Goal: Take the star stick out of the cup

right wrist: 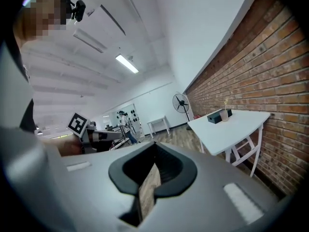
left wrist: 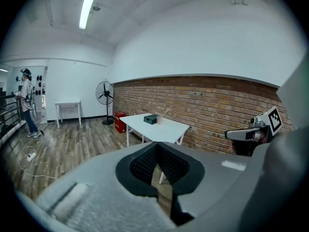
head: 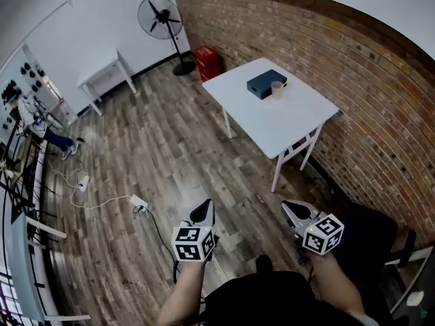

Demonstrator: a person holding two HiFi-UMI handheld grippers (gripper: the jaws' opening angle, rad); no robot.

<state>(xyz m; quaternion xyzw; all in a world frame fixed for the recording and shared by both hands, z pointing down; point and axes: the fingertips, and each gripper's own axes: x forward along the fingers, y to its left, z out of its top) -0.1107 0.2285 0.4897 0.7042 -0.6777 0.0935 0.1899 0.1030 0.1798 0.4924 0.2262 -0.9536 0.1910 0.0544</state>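
A white table [head: 285, 124] stands by the brick wall, well ahead of me. On it a pale cup [head: 277, 89] sits next to a dark box [head: 264, 83]. The star stick [right wrist: 225, 103] pokes up out of the cup [right wrist: 224, 115] in the right gripper view, and in the left gripper view the stick [left wrist: 165, 113] leans out of it. My left gripper [head: 202, 212] and right gripper [head: 293, 212] hover low over the wooden floor, far short of the table. Both are shut and hold nothing. The left gripper [left wrist: 157, 151] and right gripper [right wrist: 155, 151] point towards the table.
A standing fan [head: 163, 19] and a red crate [head: 207, 61] are beyond the table. A small white table [head: 105, 70] stands at the far wall. A person [head: 30, 117] stands far left. A power strip with cable [head: 138, 201] lies on the floor.
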